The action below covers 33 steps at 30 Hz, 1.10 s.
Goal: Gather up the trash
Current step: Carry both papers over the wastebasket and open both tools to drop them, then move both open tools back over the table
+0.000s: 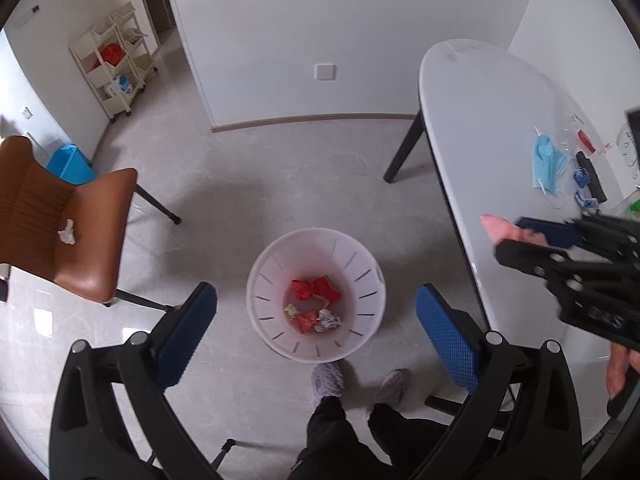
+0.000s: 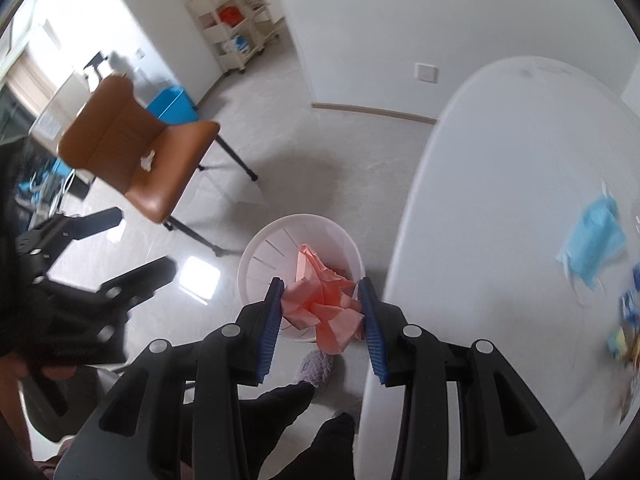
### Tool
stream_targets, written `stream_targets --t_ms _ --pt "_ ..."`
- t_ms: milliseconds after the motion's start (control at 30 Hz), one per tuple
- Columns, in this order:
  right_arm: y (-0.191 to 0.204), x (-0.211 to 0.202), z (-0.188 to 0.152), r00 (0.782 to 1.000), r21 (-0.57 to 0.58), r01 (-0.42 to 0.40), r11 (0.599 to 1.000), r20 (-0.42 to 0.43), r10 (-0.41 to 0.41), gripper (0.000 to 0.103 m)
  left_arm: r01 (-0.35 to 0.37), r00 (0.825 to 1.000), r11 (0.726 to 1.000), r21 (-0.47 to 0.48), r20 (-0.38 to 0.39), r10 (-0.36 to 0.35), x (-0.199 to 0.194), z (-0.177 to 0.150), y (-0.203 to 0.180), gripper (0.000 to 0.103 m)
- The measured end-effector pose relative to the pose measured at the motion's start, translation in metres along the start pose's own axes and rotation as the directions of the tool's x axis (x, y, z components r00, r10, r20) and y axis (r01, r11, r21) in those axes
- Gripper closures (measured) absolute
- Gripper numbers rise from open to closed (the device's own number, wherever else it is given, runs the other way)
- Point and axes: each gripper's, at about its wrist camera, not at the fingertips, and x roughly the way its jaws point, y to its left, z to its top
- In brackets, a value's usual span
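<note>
A white slotted trash bin (image 1: 372, 304) stands on the floor beside the table, with red wrappers (image 1: 316, 289) and a crumpled grey paper inside. My left gripper (image 1: 316, 312) hangs over the bin, jaws wide open, nothing between them. My right gripper (image 2: 321, 310) is shut on a crumpled pink paper (image 2: 326, 306) and holds it just above the bin (image 2: 264, 252), at the table's edge. From the left wrist view, the right gripper (image 1: 520, 236) shows at the right with the pink paper (image 1: 496, 226). A blue face mask (image 1: 548, 168) lies on the table.
A white oval table (image 1: 480, 120) with small wrappers (image 1: 584, 184) stands at right. A brown chair (image 1: 80, 232) at left carries a white crumpled tissue (image 1: 67, 232). A shelf cart (image 1: 116, 60) and blue box (image 1: 70, 164) stand by the wall. The person's slippered feet (image 1: 328, 380) are below the bin.
</note>
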Motion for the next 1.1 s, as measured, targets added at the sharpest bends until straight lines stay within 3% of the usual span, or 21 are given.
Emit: stream_targets --t_ms 233,300,467,600,800,1100 --pt "0.026 0.034 0.021 0.998 -0.08 -0.048 0.996 -0.044 0.044 0.058 -0.026 1.0 0.999 -0.035 -0.003 0.026 -0.007 -0.009 0.012 0.008" --pt "0.029 0.039 0.023 0.997 -0.084 -0.064 0.994 -0.055 0.06 0.04 -0.029 1.0 0.999 -0.041 -0.006 0.029 -0.007 -0.009 0.012 0.008" --pt "0.032 0.038 0.024 0.999 -0.09 -0.036 0.995 -0.039 0.032 0.022 -0.034 0.999 0.998 -0.046 -0.006 0.034 -0.01 -0.01 0.011 0.008" --pt "0.017 0.02 0.018 1.0 -0.048 0.008 0.999 0.004 -0.008 0.012 -0.029 1.0 0.999 -0.037 0.005 0.029 -0.014 -0.006 0.004 0.008" --pt "-0.021 -0.025 -0.004 0.996 0.104 0.055 0.993 0.065 -0.062 0.009 -0.004 1.0 1.0 -0.001 0.024 0.004 -0.022 0.0 -0.016 0.008" --pt "-0.077 -0.093 -0.055 0.973 0.276 0.144 0.95 0.133 -0.186 0.004 0.044 0.997 0.995 0.094 0.058 -0.049 -0.032 0.007 -0.06 0.008"
